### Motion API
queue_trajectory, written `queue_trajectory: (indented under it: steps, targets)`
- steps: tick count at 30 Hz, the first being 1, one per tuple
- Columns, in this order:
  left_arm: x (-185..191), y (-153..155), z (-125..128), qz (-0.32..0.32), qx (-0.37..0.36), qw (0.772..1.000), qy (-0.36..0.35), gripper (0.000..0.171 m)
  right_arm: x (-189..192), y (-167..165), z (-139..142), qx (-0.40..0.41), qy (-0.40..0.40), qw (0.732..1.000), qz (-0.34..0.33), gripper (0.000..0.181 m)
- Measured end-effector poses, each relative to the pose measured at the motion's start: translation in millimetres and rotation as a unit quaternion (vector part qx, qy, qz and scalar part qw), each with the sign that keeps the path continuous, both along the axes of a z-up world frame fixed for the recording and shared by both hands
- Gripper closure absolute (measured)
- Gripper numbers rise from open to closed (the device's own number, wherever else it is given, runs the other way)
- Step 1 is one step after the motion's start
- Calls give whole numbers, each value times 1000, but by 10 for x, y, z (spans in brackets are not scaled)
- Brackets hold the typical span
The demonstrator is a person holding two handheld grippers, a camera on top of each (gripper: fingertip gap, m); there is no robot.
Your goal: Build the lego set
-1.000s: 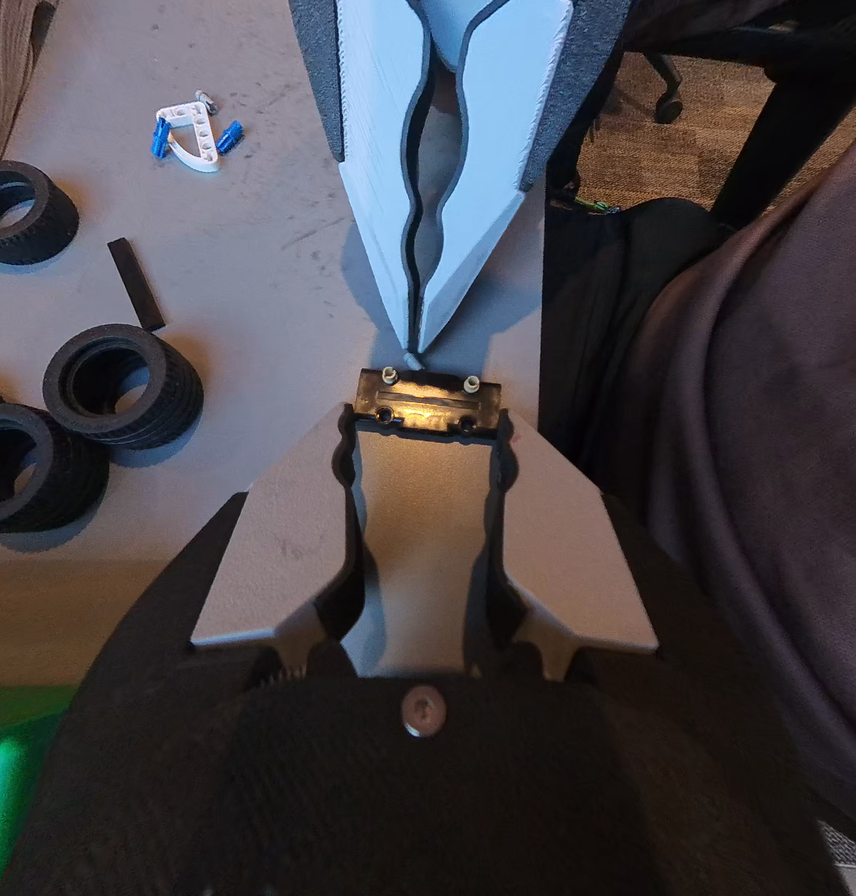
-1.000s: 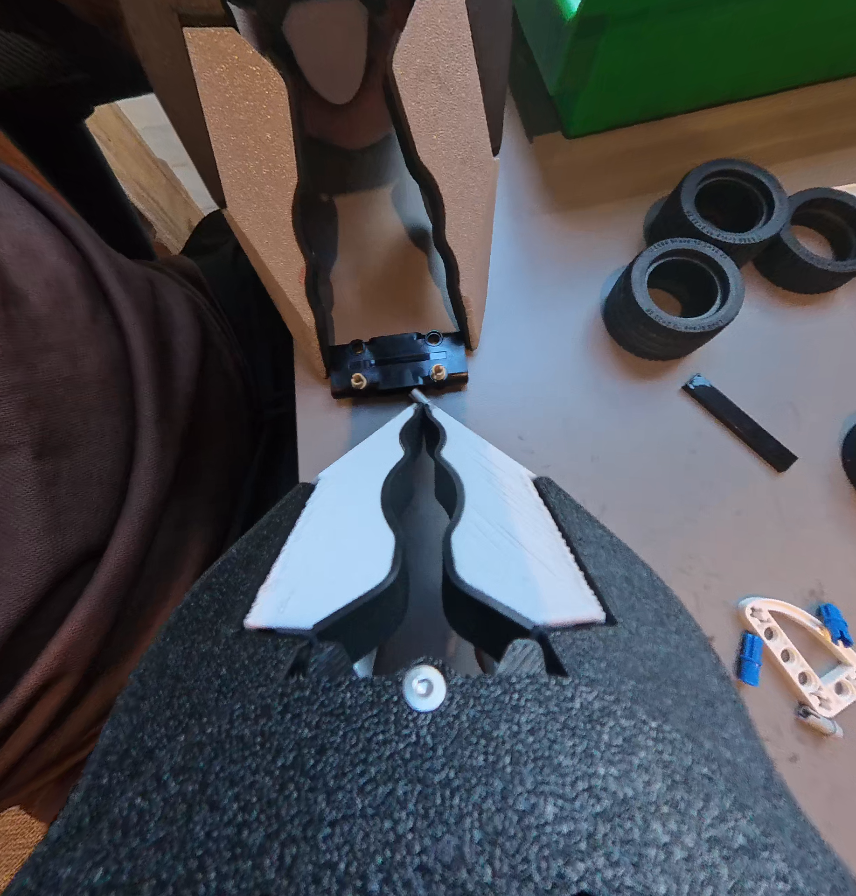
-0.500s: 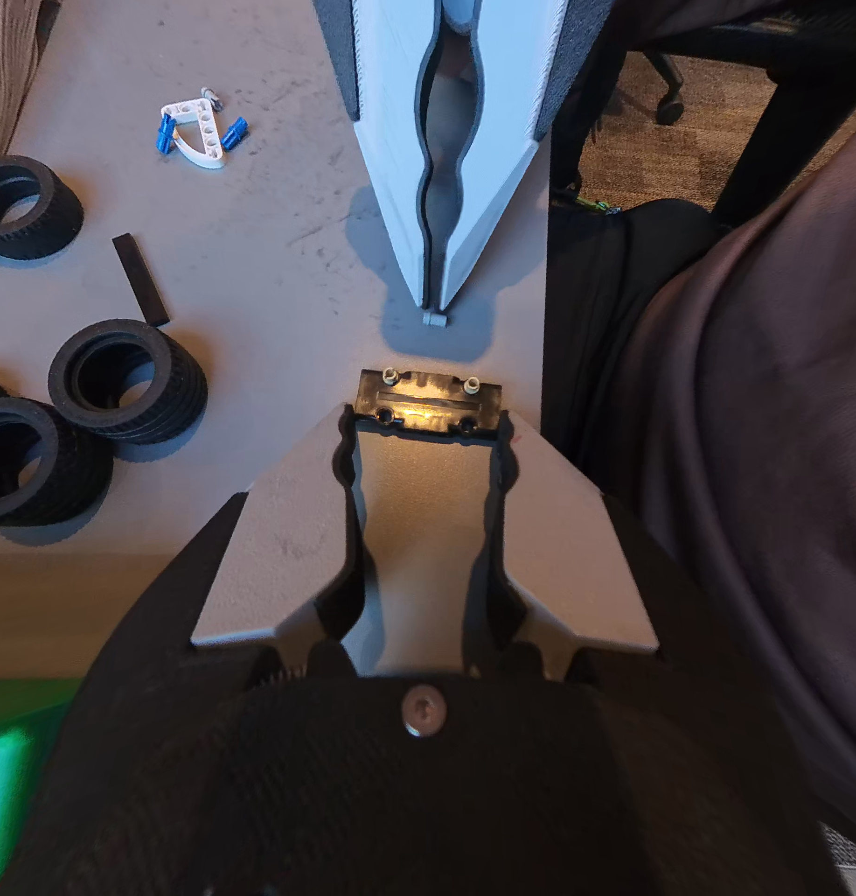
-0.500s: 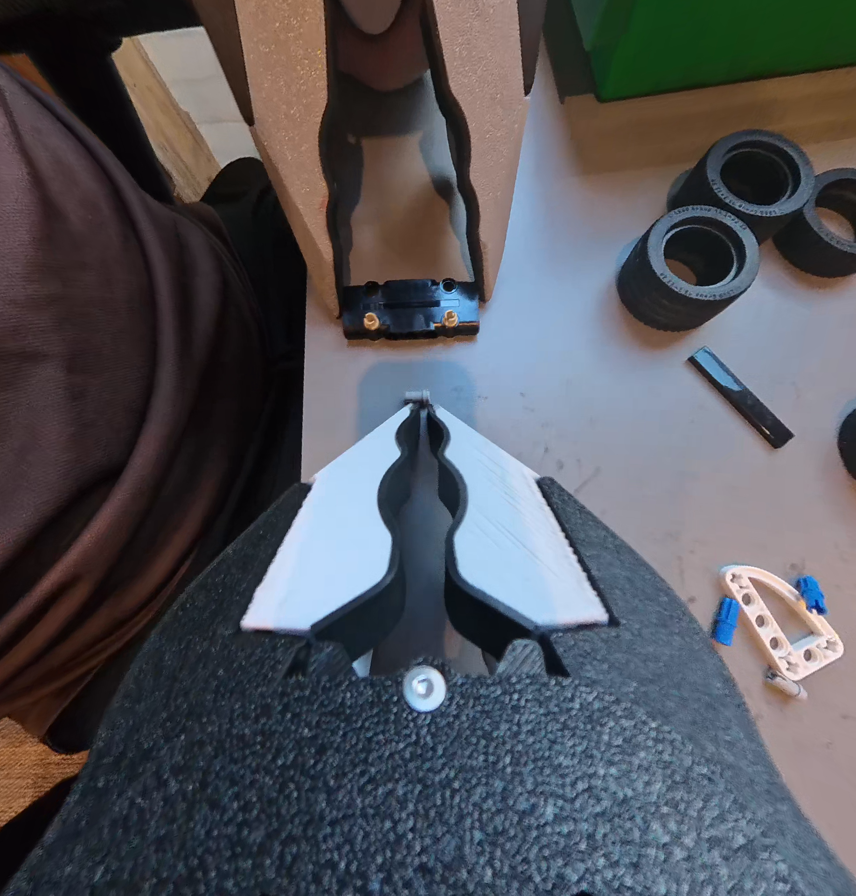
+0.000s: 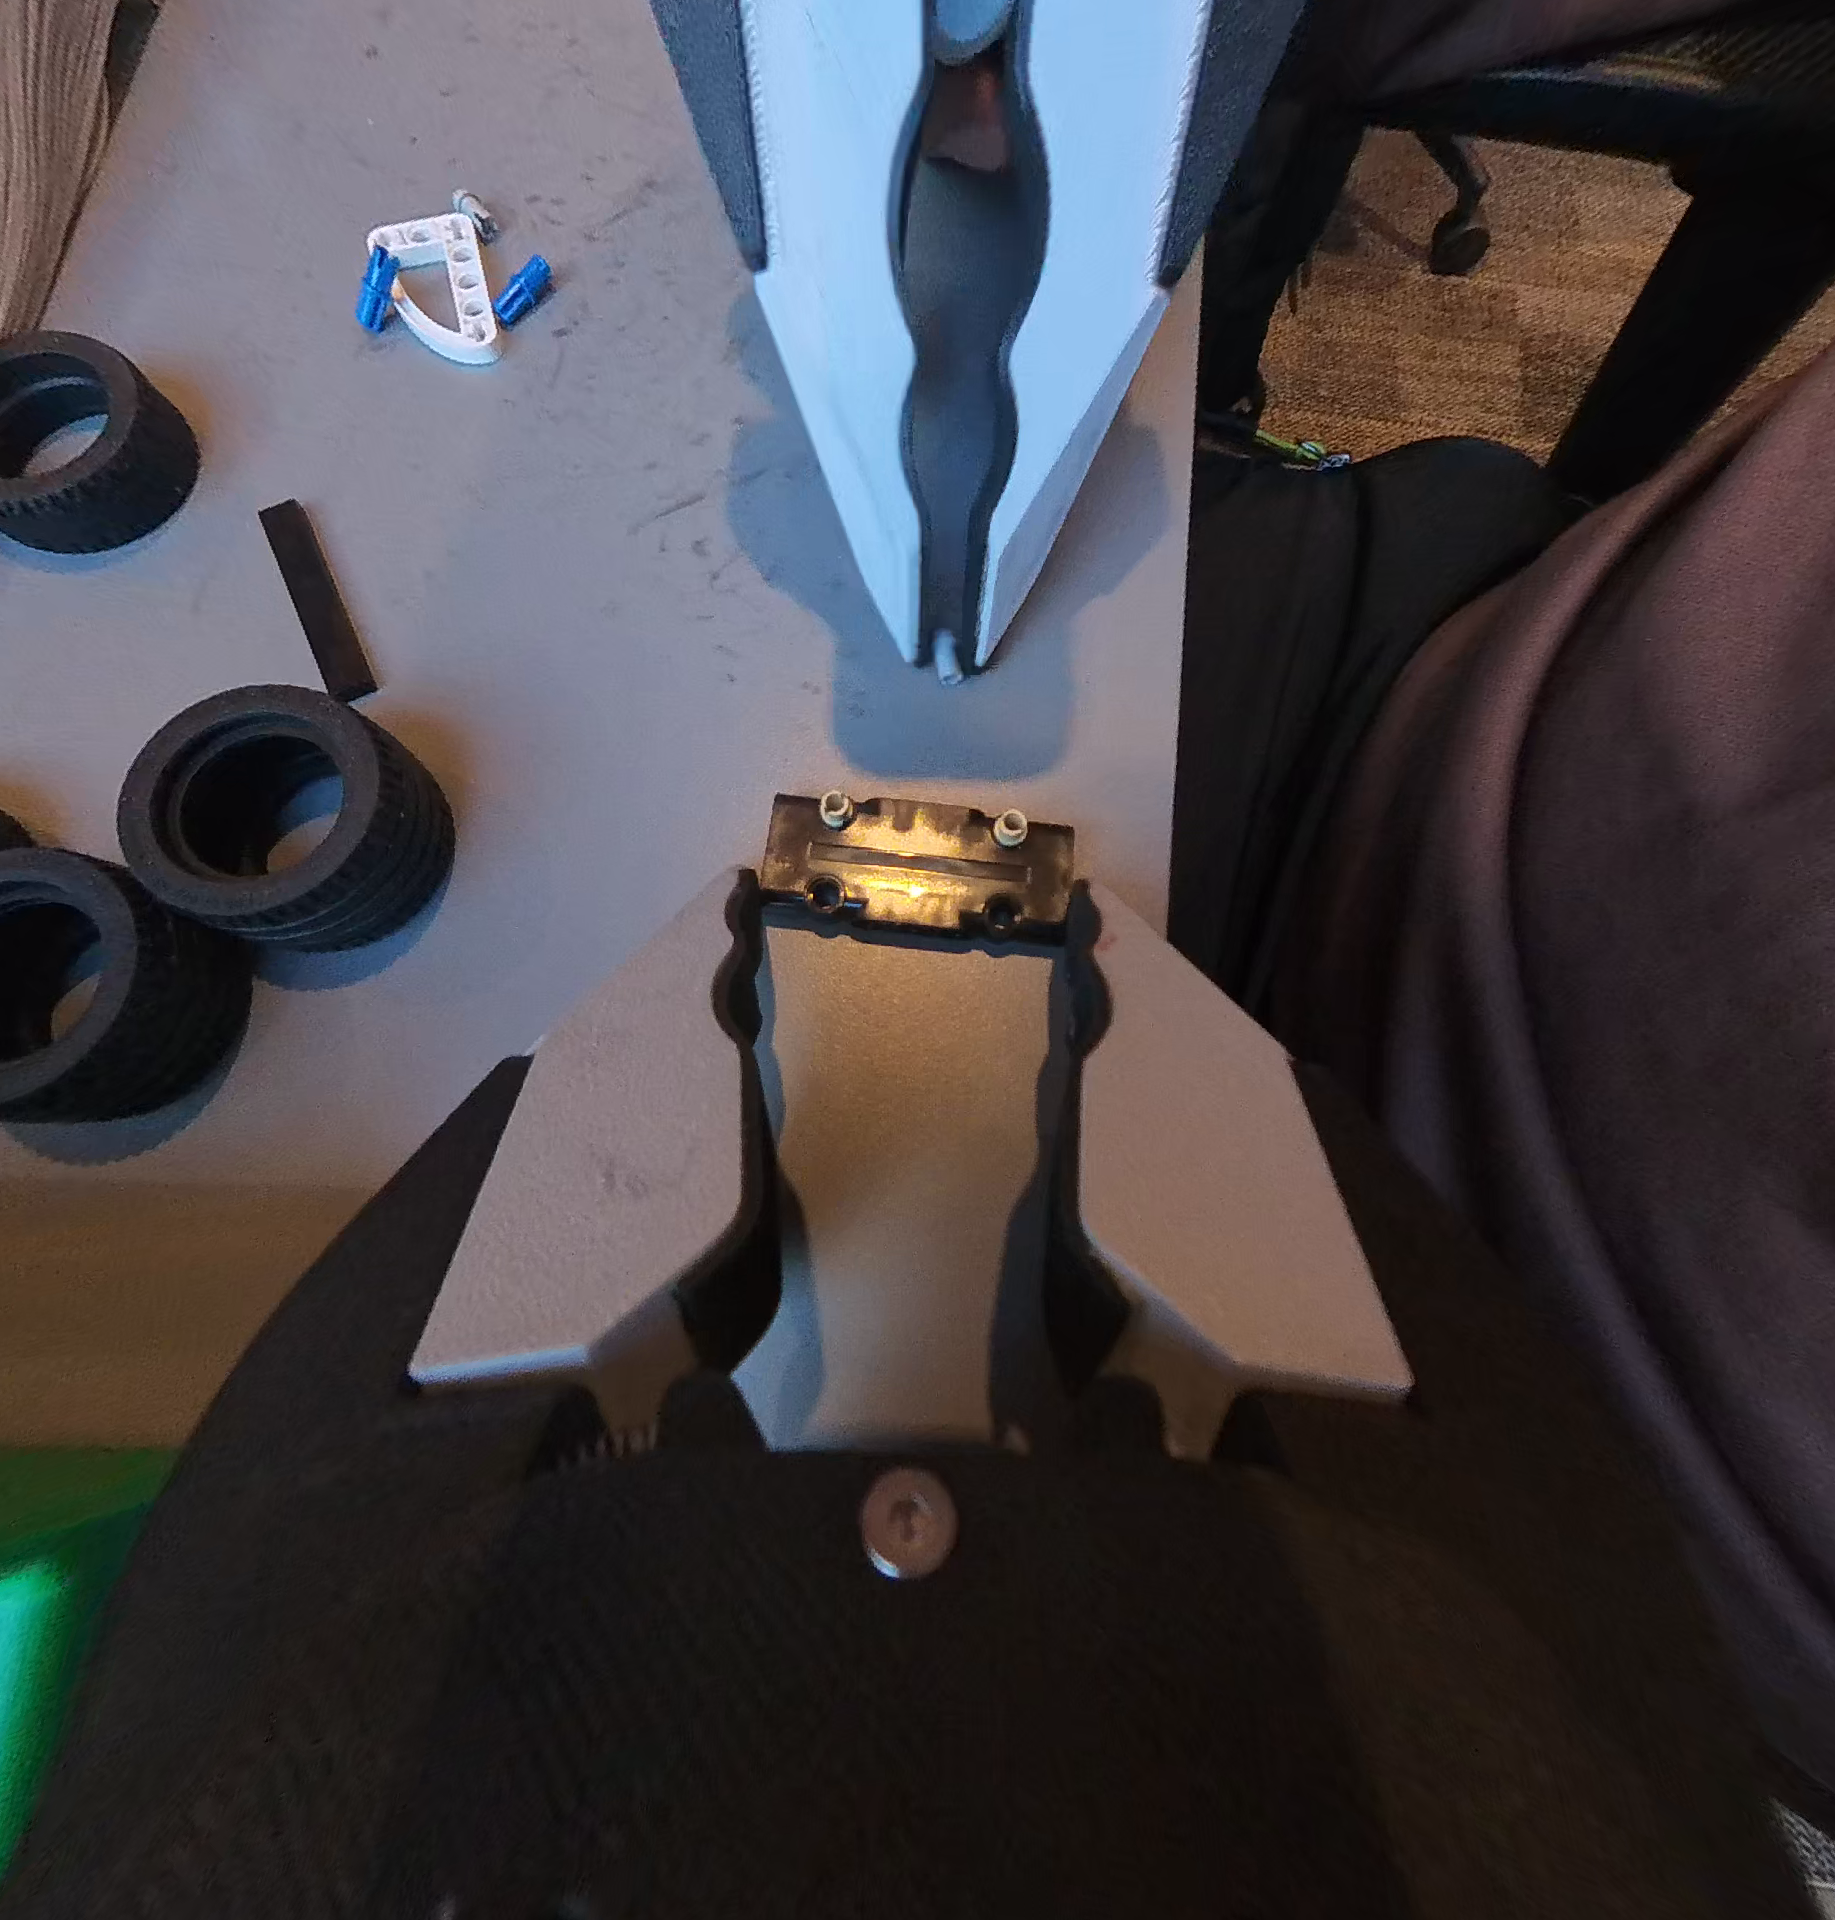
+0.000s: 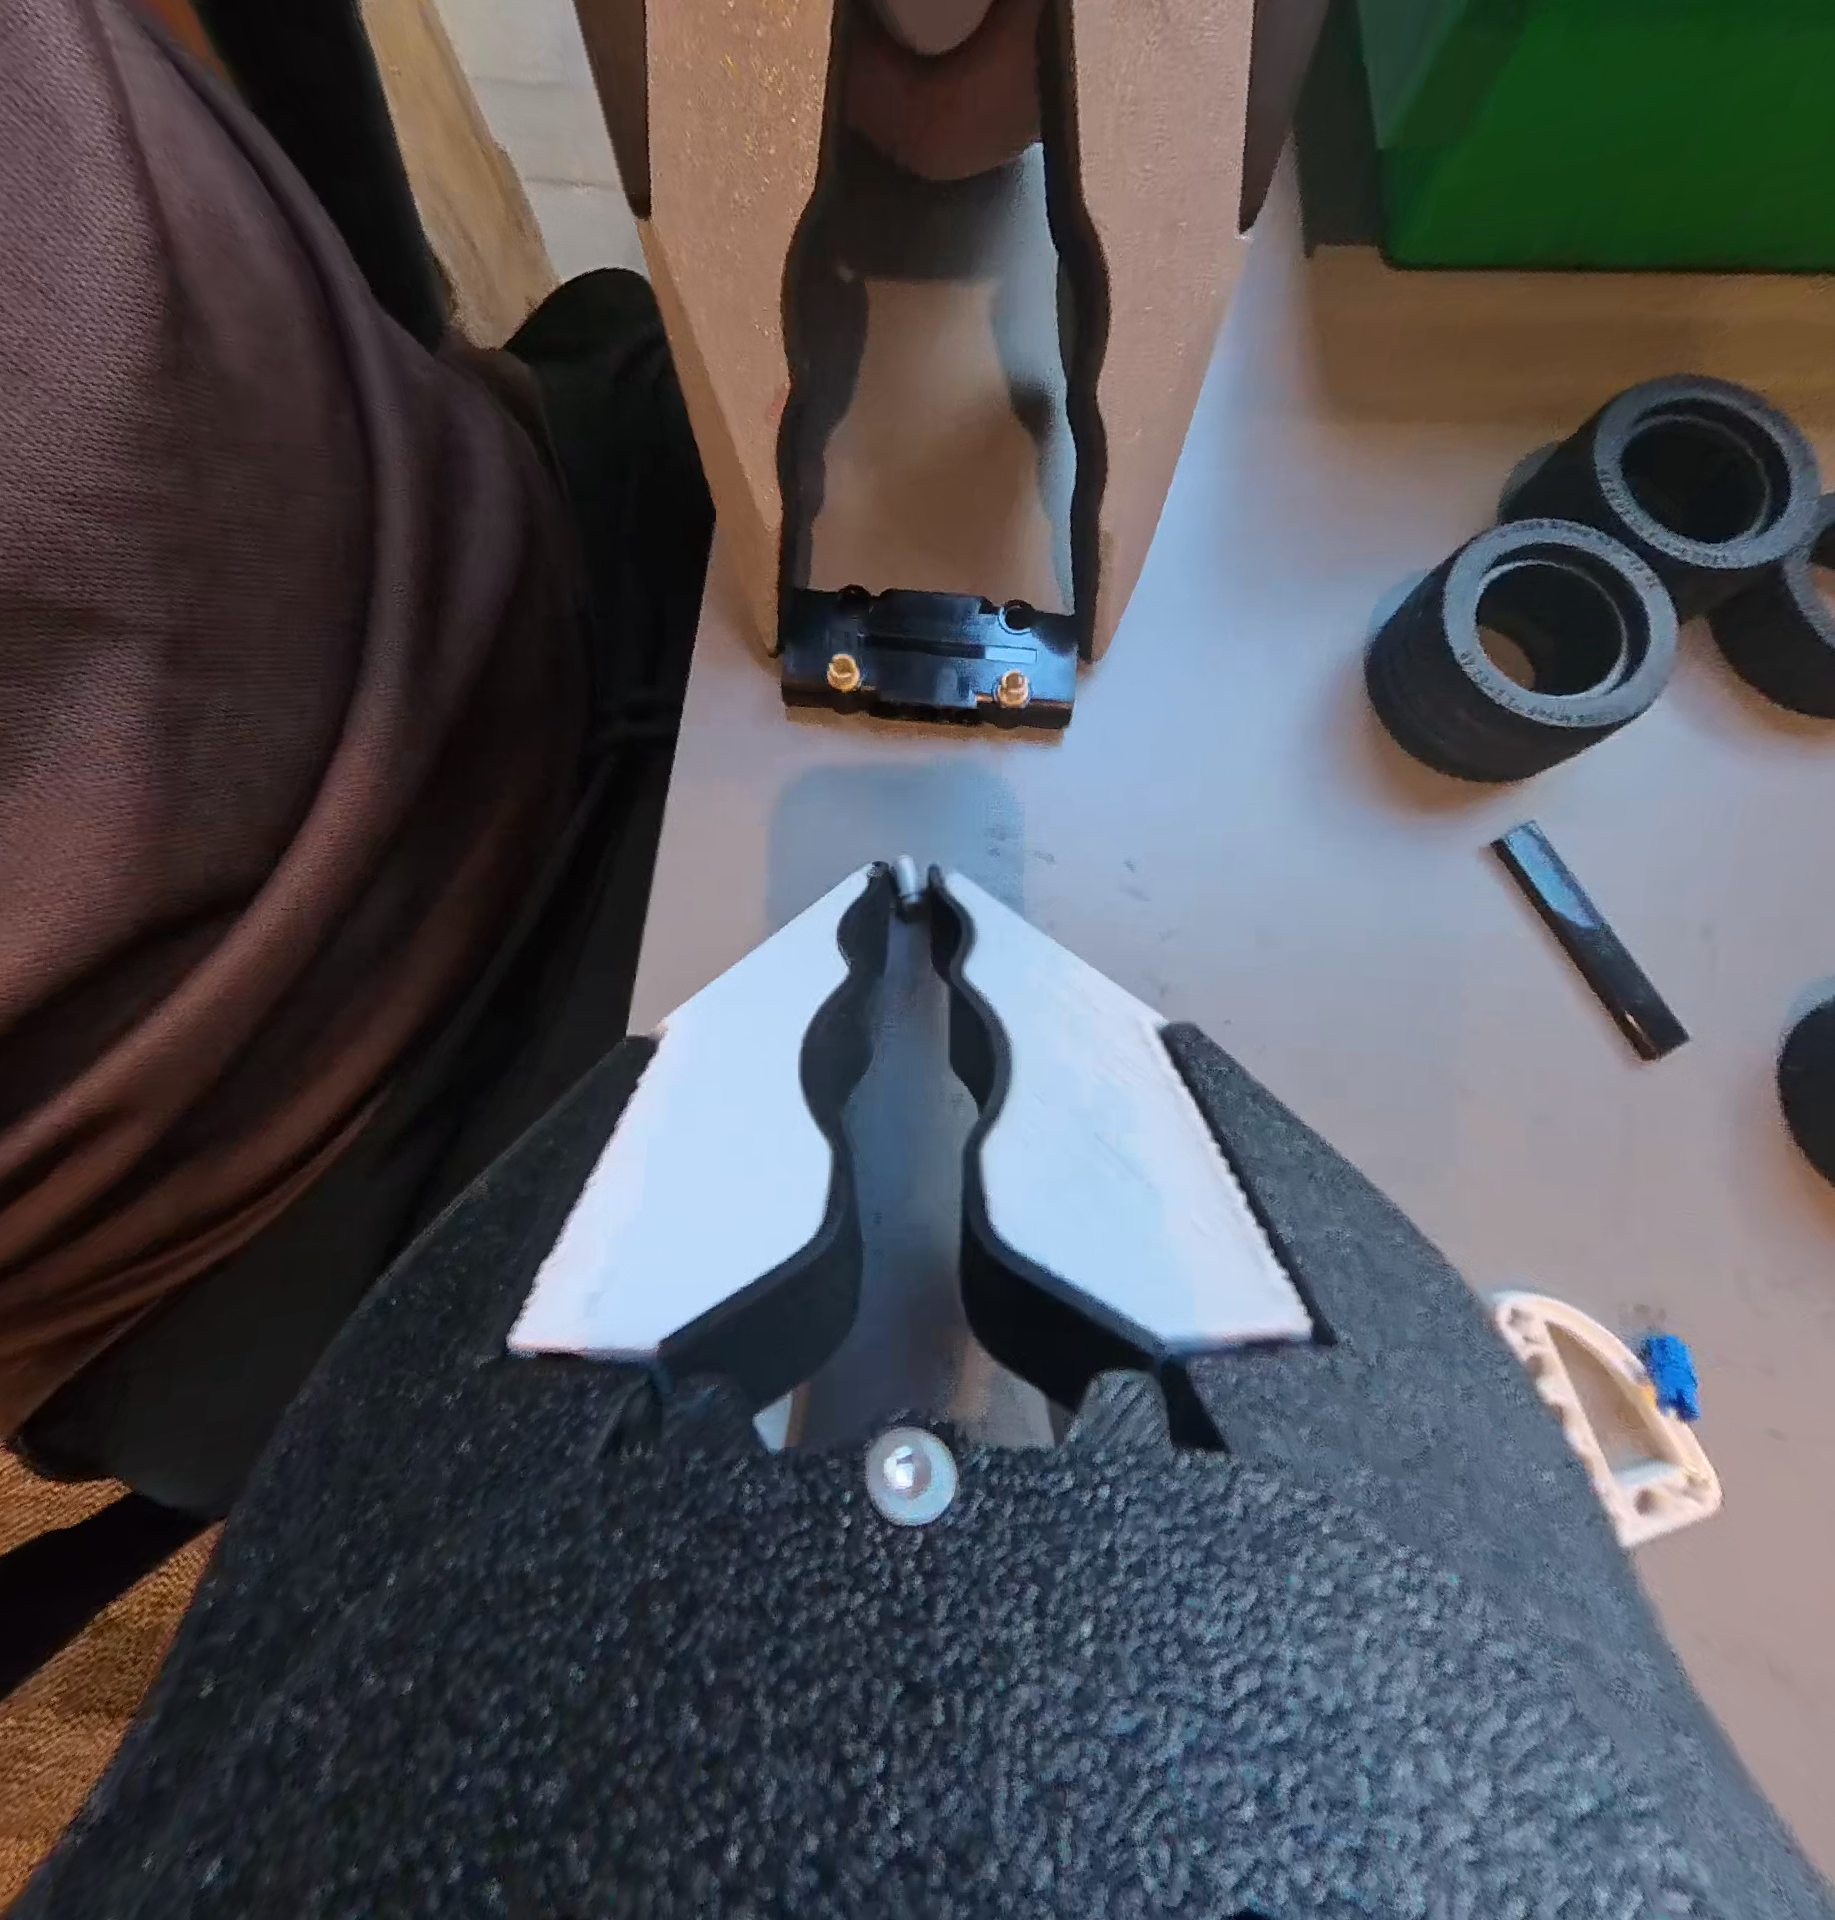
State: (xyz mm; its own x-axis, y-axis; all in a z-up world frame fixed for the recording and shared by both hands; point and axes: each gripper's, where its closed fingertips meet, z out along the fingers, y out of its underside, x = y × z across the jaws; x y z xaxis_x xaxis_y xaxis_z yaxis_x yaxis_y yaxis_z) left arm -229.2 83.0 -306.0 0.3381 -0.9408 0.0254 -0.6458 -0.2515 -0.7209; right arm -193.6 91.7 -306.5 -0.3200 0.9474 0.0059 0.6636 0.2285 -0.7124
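Over grey tabletop [image 5: 539,582]: right tongs [image 6: 905,881] pinching small grey pin [image 6: 905,873], long axis aimed straight at black block [image 5: 918,868] clamped crosswise in left tongs [image 5: 918,914], near but apart.

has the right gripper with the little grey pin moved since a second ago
Yes. The right gripper, shut on the grey pin, touched the black block a second ago; now it has backed away, leaving bare table between them.
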Motion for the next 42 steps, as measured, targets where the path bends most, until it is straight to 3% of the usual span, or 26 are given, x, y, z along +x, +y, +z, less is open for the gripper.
queue_trajectory:
  steps: [7,10,18,23,26,36,42]
  targets:
    - [8,3,4,7,2,1000,2,114,17,7,3,-18,1,999,-27,176]
    - [13,-1,-2,5,2,1000,5,102,1,37,25,-29,6,999,-45,176]
    - [-20,36,21,10,23,1000,8,96,-36,209,198,-165,35,979,-119,176]
    - [12,83,331,13,89,996,-22,121,-44,139,446,-331,73,934,-113,176]
    - [135,97,515,-1,136,990,-21,134,-57,95,490,-387,72,913,-102,176]
    - [387,139,537,-39,204,978,1,166,-90,-17,568,-446,74,888,-79,176]
    - [376,173,540,-33,232,972,3,169,-92,16,572,-444,80,889,-85,176]
